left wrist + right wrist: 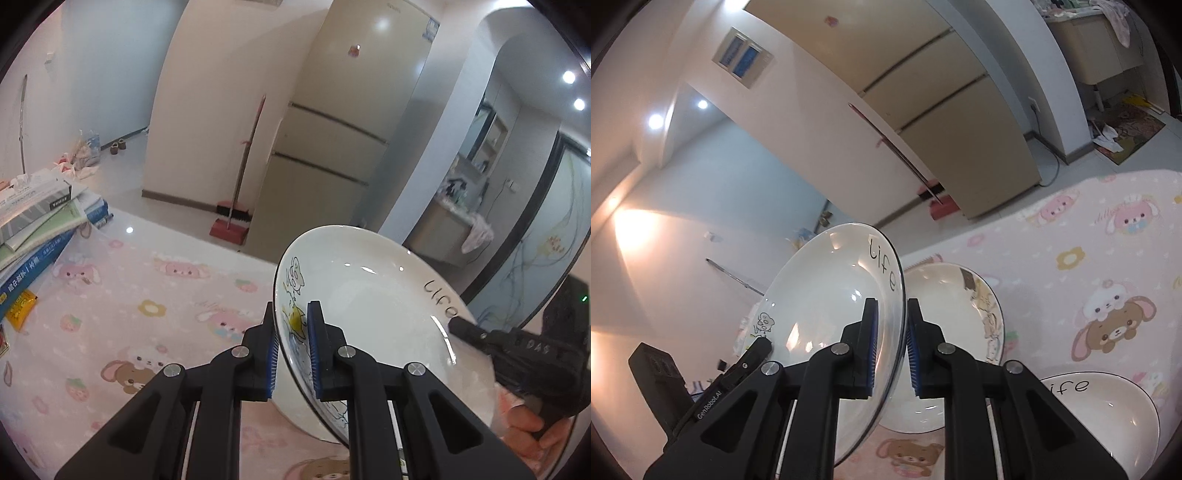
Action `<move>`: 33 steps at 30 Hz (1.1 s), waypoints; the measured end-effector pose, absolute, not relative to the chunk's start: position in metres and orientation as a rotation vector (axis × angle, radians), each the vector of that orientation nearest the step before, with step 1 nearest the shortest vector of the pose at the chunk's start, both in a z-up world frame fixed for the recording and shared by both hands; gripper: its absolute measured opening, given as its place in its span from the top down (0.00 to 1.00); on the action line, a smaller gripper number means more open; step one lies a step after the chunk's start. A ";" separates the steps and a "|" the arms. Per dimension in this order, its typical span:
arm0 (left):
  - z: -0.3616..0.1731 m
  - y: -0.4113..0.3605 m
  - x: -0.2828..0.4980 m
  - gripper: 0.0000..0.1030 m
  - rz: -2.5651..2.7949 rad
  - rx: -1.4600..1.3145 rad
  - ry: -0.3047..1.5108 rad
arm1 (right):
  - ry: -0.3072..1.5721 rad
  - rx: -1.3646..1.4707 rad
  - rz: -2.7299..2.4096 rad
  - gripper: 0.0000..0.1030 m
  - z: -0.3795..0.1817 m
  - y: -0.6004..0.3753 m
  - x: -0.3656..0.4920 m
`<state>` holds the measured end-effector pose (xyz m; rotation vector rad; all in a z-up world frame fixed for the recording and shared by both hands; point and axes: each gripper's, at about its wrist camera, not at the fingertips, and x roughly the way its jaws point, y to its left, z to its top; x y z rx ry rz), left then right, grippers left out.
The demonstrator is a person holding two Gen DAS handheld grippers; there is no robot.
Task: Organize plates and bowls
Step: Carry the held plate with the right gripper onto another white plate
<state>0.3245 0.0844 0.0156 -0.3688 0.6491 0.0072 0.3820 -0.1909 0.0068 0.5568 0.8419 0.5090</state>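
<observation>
A white deep plate (pixel 369 291) with a cartoon drawing and the word "life" on its rim is lifted, tilted, above the pink tablecloth (pixel 147 295). My left gripper (pixel 292 314) is shut on its left rim, at the drawing. The right gripper (pixel 458 325) grips the opposite rim by the lettering. In the right wrist view the same plate (pixel 827 295) stands on edge with my right gripper (pixel 892 308) shut on the rim, and the left gripper (pixel 761 344) clamps the far side. Behind it, a second white plate (pixel 956 310) and a "life" bowl (pixel 1104 417) rest on the table.
A stack of books and boxes (pixel 44 221) fills the table's left end. Past the table's far edge stand a tall fridge (pixel 340 129) and a broom with a red dustpan (pixel 229 229). A hand (pixel 524 424) holds the right gripper's handle.
</observation>
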 end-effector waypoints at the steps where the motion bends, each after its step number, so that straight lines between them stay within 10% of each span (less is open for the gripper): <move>1: 0.008 0.086 0.329 0.87 0.004 -0.380 0.666 | 0.859 0.552 0.503 0.85 0.001 -0.189 0.385; 33: -0.070 0.058 0.347 0.79 0.076 -0.115 0.779 | 1.079 0.304 0.302 0.81 -0.052 -0.181 0.397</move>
